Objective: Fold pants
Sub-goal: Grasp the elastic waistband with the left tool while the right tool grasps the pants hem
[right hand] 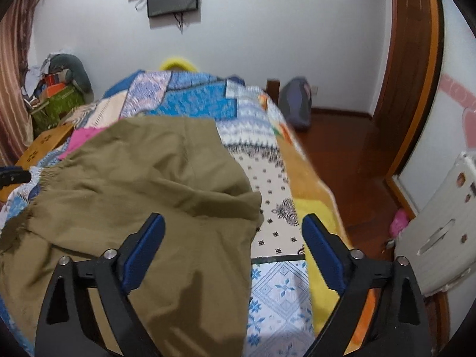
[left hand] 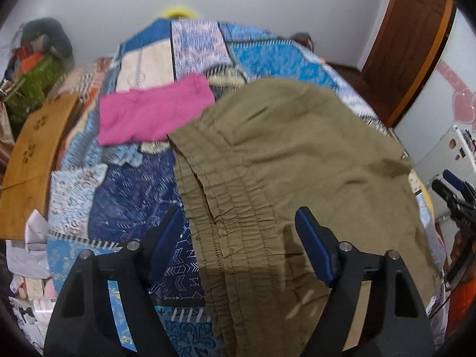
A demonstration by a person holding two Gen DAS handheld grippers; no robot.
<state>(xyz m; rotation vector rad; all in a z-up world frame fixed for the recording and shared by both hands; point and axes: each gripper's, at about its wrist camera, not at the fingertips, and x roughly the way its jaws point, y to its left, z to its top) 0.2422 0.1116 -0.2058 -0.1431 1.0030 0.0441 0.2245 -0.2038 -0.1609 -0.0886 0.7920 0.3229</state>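
Olive-green pants lie spread on the patchwork bedspread, with the gathered elastic waistband toward the left. My left gripper is open and empty, hovering over the waistband end. In the right wrist view the pants cover the left half of the bed. My right gripper is open and empty above the pants' right edge. The right gripper also shows in the left wrist view at the far right edge.
A folded pink garment lies on the bed behind the pants. A wooden board and clutter sit to the left. A wooden floor, a door and a white panel are to the right.
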